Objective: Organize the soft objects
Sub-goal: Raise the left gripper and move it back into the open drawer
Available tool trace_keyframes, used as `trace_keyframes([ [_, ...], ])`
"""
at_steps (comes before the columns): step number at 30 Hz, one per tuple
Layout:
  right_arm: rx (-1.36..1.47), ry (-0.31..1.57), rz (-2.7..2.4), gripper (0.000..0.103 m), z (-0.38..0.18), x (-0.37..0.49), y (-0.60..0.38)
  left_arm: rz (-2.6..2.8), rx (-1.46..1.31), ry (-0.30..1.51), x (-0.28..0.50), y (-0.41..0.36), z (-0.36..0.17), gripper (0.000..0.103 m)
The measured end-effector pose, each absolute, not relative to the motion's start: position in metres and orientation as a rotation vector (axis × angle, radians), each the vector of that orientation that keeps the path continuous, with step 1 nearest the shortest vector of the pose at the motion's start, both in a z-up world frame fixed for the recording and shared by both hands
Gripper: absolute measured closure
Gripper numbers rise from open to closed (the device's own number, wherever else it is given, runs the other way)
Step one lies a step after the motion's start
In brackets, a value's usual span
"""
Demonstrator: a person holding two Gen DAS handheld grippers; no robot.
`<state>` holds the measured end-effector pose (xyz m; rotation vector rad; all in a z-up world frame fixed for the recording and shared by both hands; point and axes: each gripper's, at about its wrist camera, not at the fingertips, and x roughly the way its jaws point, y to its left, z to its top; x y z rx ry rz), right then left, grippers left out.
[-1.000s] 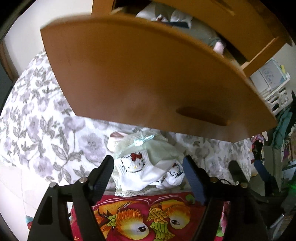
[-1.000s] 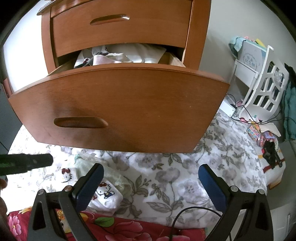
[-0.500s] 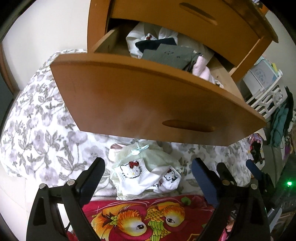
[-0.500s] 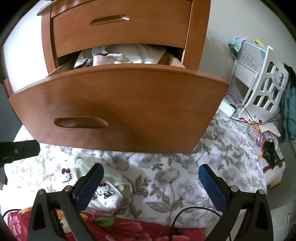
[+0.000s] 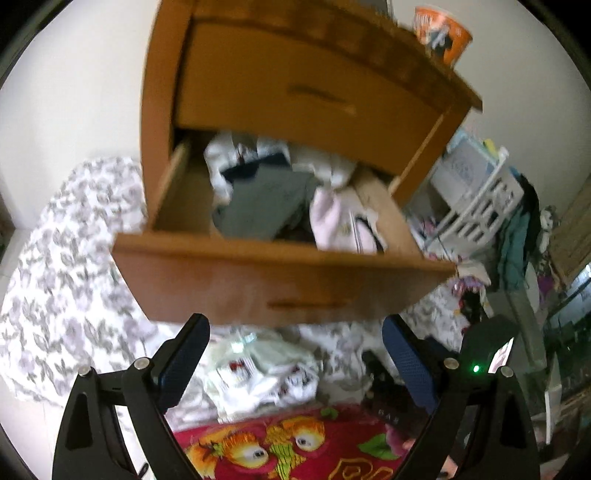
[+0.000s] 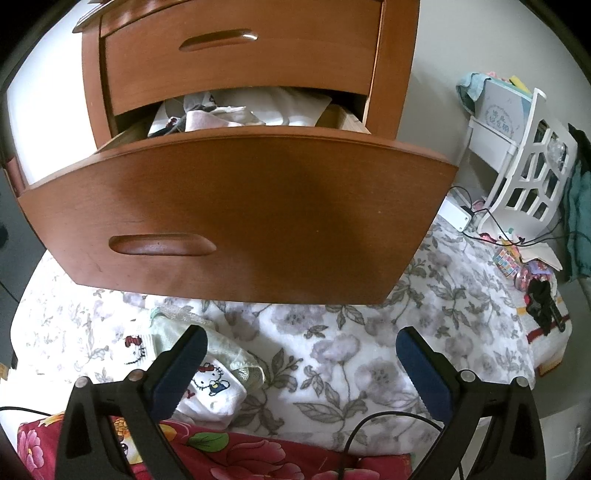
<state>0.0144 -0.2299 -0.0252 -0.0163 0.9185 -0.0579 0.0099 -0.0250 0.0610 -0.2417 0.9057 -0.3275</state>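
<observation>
Below the pulled-out lower drawer [image 6: 236, 218] of a wooden nightstand [image 5: 295, 85], we hold both grippers over a grey-floral bedspread [image 6: 332, 354]. Our left gripper [image 5: 295, 354] has its jaws wide apart w/ nothing between the pads; our right gripper [image 6: 299, 365] likewise stands spread & empty.

The soft things to sort, a small pile of white cat-print socks [image 6: 207, 384] & a pale green lacy garment [image 6: 221, 347], lie on the bedspread just under the drawer front, at the edge of a red flowered quilt [image 6: 240, 458]. In the right wrist view the pile sits behind the left-hand finger [image 6: 177, 369], partly hidden by it; in the left wrist view, which is blurred, the socks [image 5: 266, 380] show between the two fingers but clear of them.

The drawer front overhangs the bed & blocks the straight line from pile to drawer. Inside it we see a jumble of clothes [image 5: 280, 199]: white, dark grey & pink pieces, heaped toward the right side, w/ bare wood at left. The upper drawer [image 6: 243, 48] is closed. An orange cup [image 5: 443, 33] stands on the nightstand top.

At right, a white rack [image 6: 532, 162] stands against the wall, w/ cables [image 6: 509, 236], a colourful cube [image 6: 508, 260] & other small items nearby on the bedspread. A black cable [image 6: 388, 421] crosses the foreground between the right gripper's fingers.
</observation>
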Motion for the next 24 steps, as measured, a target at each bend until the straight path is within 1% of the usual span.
trace_keyframes([
  [6, -0.013, 0.92, -0.055, 0.0, -0.026, 0.015, -0.23, -0.222, -0.244, 0.857, 0.027, -0.005, 0.075, 0.008],
  [16, 0.003, 0.928, -0.046, 0.0, -0.027, 0.016, -0.232, -0.147, -0.228, 0.88, 0.072, 0.006, 0.083, 0.008],
  [24, 0.024, 0.945, -0.035, 0.0, -0.031, 0.018, -0.235, -0.189, -0.175, 0.997, 0.12, -0.025, 0.065, 0.008],
])
